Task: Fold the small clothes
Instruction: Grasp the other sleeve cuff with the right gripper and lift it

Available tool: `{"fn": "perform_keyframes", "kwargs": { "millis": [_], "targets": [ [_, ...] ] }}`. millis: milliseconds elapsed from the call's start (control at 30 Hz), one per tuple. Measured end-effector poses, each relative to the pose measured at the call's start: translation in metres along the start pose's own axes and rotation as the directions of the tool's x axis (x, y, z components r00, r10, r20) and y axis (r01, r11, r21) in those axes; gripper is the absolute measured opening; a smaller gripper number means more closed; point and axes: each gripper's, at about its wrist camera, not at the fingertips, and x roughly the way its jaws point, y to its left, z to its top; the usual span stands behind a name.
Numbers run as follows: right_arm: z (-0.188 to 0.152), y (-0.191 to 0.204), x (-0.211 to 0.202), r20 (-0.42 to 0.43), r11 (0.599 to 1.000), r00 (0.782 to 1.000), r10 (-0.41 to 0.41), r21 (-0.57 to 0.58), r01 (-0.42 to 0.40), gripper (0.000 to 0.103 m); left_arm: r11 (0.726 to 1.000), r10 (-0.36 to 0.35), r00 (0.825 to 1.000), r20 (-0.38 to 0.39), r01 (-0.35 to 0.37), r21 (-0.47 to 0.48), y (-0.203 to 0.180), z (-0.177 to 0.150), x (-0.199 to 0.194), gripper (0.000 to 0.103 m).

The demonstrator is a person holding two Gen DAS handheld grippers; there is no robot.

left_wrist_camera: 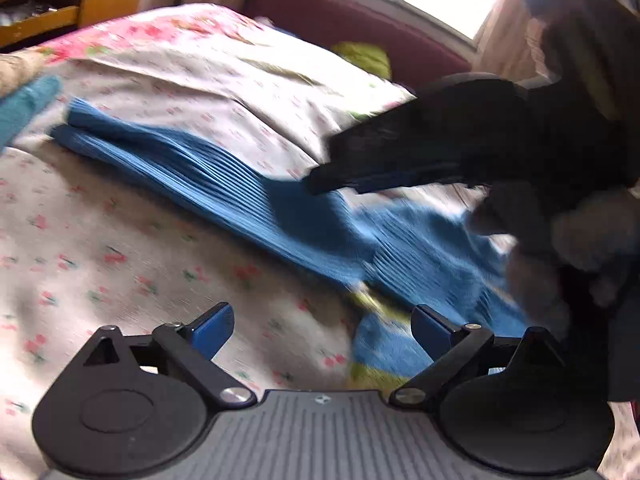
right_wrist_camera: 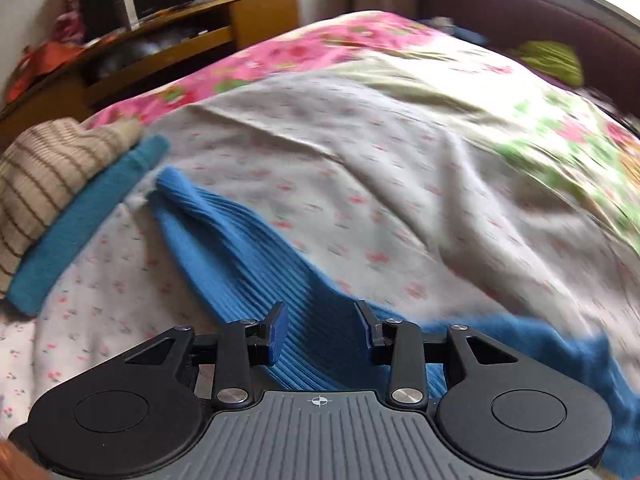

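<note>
While the left claw (left_wrist_camera: 322, 330) hangs wide open and empty over the floral bed (left_wrist_camera: 120, 248), the blue ribbed knit garment (left_wrist_camera: 224, 184) lies stretched flat. The right claw (right_wrist_camera: 322, 330), half open, grips nothing above it. Closing too shallowly could pinch 1 layer and skew the fold.

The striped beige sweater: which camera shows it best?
The right wrist view: the striped beige sweater lies folded on a teal garment at the bed's left edge. The left wrist view catches only a blurred beige corner of it.
</note>
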Motion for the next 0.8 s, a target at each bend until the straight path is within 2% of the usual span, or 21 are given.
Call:
{"fn": "perform_keyframes", "kwargs": {
  "millis": [167, 267, 333, 433, 533, 633, 700, 767, 800],
  "targets": [
    [0.035, 0.056, 0.036, -0.048, 0.982, 0.996, 0.075, -0.173, -0.082, 0.036, 0.986, 0.125, 0.989, 0.081, -0.114, -0.125, 0.040, 0.016, -0.013, 0.103],
    [0.050, 0.087, 0.064, -0.110, 0.955, 0.984, 0.137, -0.250, -0.161, 0.036, 0.962, 0.165, 0.983, 0.084, -0.142, -0.231, 0.068, 0.022, -0.014, 0.103],
    [0.055, 0.103, 0.081, -0.147, 0.940, 0.978, 0.151, -0.283, -0.188, 0.036, 0.944, 0.179, 0.981, 0.075, -0.149, -0.296, 0.086, 0.023, -0.013, 0.103],
    [0.058, 0.123, 0.107, -0.180, 0.930, 0.974, 0.137, -0.316, -0.189, 0.036, 0.922, 0.180, 0.982, 0.055, -0.148, -0.357, 0.102, 0.023, -0.009, 0.103],
    [0.061, 0.139, 0.123, -0.167, 0.912, 0.981, 0.100, -0.379, -0.157, 0.036, 0.914, 0.202, 0.978, 0.049, -0.170, -0.368, 0.108, 0.024, -0.007, 0.103],
    [0.069, 0.142, 0.131, -0.133, 0.930, 0.988, 0.082, -0.346, -0.124, 0.035, 0.909, 0.183, 0.982, 0.053, -0.148, -0.389, 0.112, 0.024, -0.007, 0.103],
    [0.071, 0.141, 0.135, -0.121, 0.937, 0.990, 0.070, -0.332, -0.107, 0.031, 0.908, 0.182, 0.982, 0.058, -0.145, -0.393, 0.112, 0.023, -0.009, 0.103],
    [0.073, 0.137, 0.135, -0.111, 0.948, 0.992, 0.059, -0.306, -0.090, 0.011, 0.909, 0.186, 0.981, 0.059, -0.150, -0.389, 0.112, 0.022, -0.009, 0.103],
    [0.073, 0.134, 0.132, -0.099, 0.951, 0.994, 0.049, -0.300, -0.077, 0.009, 0.910, 0.188, 0.980, 0.061, -0.151, -0.385, 0.111, 0.021, -0.009, 0.103]
  ]
}}
